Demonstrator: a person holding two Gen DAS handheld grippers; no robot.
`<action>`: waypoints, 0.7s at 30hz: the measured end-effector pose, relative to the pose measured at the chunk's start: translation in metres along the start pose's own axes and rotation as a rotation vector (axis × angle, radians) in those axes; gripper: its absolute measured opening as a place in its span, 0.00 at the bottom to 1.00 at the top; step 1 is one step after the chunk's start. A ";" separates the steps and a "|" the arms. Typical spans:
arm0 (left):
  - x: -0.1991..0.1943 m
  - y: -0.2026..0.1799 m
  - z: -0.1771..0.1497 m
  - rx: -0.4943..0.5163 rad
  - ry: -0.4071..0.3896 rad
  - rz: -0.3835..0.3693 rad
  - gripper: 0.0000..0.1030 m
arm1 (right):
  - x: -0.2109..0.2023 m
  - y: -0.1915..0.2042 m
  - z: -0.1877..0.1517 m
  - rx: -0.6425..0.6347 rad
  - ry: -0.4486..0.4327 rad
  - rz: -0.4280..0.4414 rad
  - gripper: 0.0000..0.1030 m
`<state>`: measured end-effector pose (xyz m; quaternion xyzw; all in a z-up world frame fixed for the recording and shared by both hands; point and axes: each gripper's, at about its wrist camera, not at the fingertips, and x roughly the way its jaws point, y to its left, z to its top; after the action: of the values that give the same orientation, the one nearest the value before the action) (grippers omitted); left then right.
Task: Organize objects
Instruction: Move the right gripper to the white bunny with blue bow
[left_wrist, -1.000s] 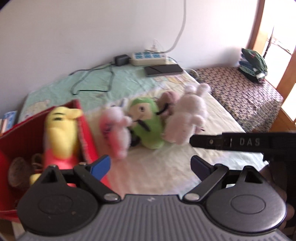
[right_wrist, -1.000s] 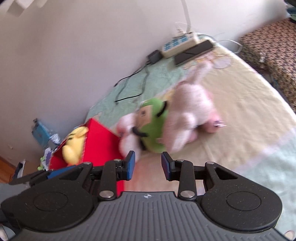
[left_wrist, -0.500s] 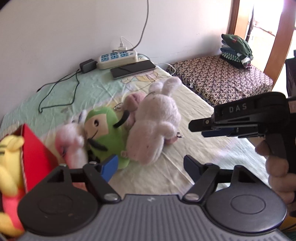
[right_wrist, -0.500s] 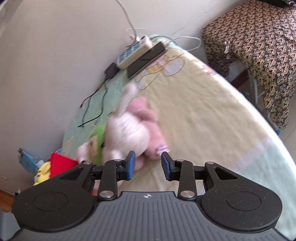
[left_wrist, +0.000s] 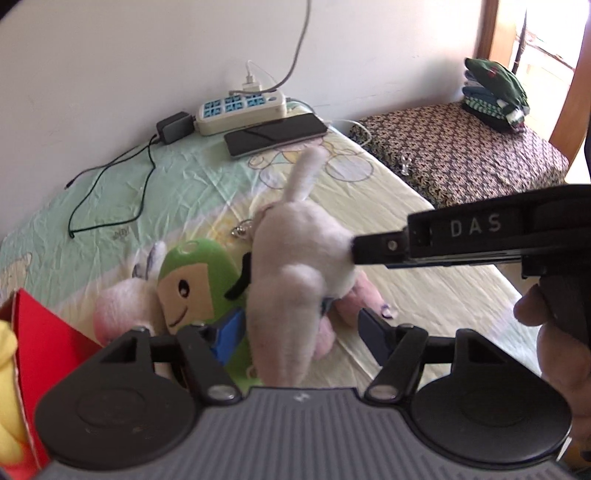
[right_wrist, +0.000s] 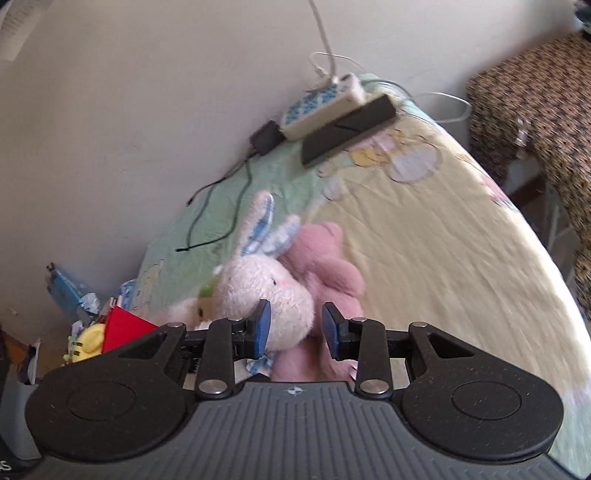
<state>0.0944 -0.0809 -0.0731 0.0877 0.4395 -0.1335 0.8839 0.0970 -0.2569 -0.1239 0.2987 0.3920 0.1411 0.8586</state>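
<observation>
A moment earlier the right gripper (right_wrist: 294, 328) had hung back from the heap with its blue pads close together; now it had come in low and spread them, so the pale pink plush rabbit with blue-checked ears (right_wrist: 269, 291) sat between the open fingers, head nearest the left pad, not yet pinched. That looked like the start of a pick, probably toward the red cardboard box (left_wrist: 40, 343) where a yellow plush toy (left_wrist: 7, 391) already lay. The rabbit rested on the yellow-green bedsheet (right_wrist: 424, 229), leaning on a dusty-pink plush (right_wrist: 328, 269) and touching a green round-faced plush (left_wrist: 195, 280). The left gripper (left_wrist: 299, 332) had swung closer too, open, its pads flanking the rabbit's body without gripping.
</observation>
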 end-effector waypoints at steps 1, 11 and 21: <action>0.003 0.005 0.002 -0.021 0.007 -0.006 0.65 | 0.004 0.003 0.003 -0.001 0.005 0.019 0.34; 0.025 0.046 0.011 -0.169 0.057 -0.025 0.51 | 0.034 0.015 0.020 -0.023 0.044 0.145 0.46; 0.030 0.052 0.017 -0.212 0.054 -0.067 0.50 | 0.031 -0.027 0.011 0.123 0.081 0.190 0.48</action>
<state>0.1408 -0.0407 -0.0845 -0.0175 0.4775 -0.1134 0.8711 0.1257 -0.2673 -0.1536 0.3808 0.4042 0.2095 0.8048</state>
